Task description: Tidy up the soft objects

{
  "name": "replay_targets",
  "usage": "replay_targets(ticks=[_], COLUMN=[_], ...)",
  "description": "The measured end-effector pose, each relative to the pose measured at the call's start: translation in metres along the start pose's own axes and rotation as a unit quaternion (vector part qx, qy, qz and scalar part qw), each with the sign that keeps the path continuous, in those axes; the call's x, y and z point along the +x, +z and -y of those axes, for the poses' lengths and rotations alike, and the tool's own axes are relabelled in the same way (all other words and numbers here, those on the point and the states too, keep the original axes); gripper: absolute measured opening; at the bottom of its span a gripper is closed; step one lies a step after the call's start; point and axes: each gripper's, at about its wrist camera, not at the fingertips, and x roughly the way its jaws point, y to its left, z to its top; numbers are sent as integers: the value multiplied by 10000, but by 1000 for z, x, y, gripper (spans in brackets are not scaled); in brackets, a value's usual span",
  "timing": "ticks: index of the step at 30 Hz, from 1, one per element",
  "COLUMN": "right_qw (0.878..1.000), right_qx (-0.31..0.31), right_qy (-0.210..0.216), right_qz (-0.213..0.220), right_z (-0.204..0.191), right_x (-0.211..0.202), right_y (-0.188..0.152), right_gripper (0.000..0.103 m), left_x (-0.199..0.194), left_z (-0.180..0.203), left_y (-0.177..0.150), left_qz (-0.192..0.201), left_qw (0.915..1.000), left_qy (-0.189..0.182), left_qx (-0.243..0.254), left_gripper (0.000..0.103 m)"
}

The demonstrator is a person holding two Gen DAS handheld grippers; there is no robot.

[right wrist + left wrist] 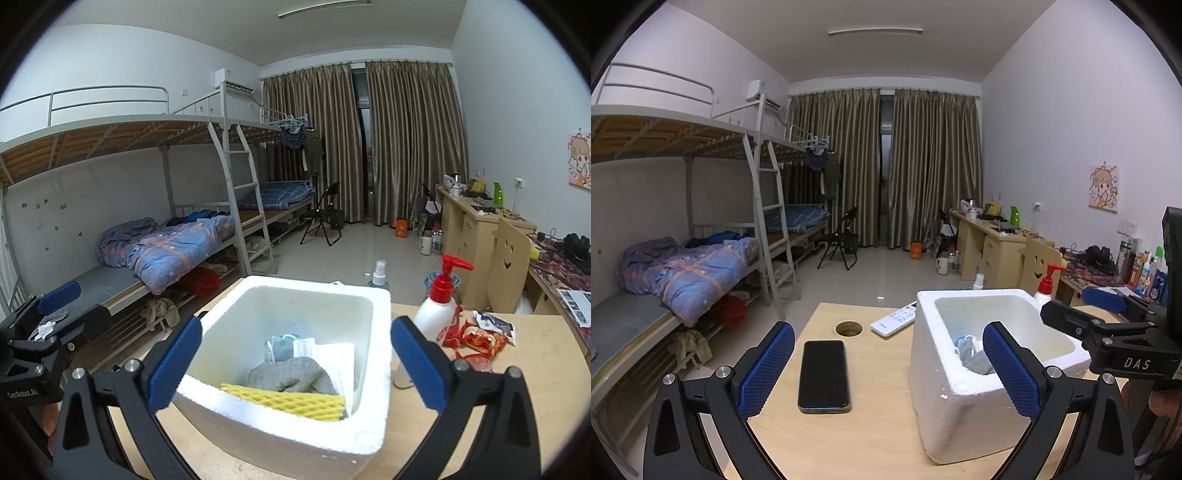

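Note:
A white foam box [295, 435] stands on the wooden table [535, 417]. Inside lie a yellow foam net [291, 400], a grey cloth [291, 374], white face masks [332, 356] and a blue mask [280, 345]. My right gripper [295, 369] is open and empty, its fingers on either side of the box above the rim. My left gripper [888, 369] is open and empty, left of the box [960, 417], over a black phone [823, 374]. The right gripper's body [1115, 339] shows at the right of the left wrist view.
A white remote [894, 319] and a round hole [848, 328] lie beyond the phone. A red-pump lotion bottle [437, 306], a small spray bottle [378, 275] and red snack wrappers [476, 339] sit right of the box. Bunk beds stand left, desks right.

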Motion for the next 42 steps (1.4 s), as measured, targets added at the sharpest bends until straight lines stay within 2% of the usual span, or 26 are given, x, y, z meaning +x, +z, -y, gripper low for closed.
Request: replay_targets(ticks=[15,22,35,42], right_qw=[9996,9979,9945,9929], right_qx=[69,71,283,173], right_qy=[-197,-602,-836,-993], right_qz=[182,214,558,639], right_z=[3,5,13,9], right_x=[-37,-52,-119,-152], right_y=[-10,-14,-28,-39], right_gripper=[103,103,103,103], left_x=[-26,-44,-97,-123], left_z=[25,34,59,73], left_y=[-1,-3,-12,-17], left_qz=[112,185,368,460], left_qw=[9998,9995,9978,9966], left_qy=[-130,-217,-501,-604], left_qx=[96,137,242,312], left_gripper=[102,102,102,102])
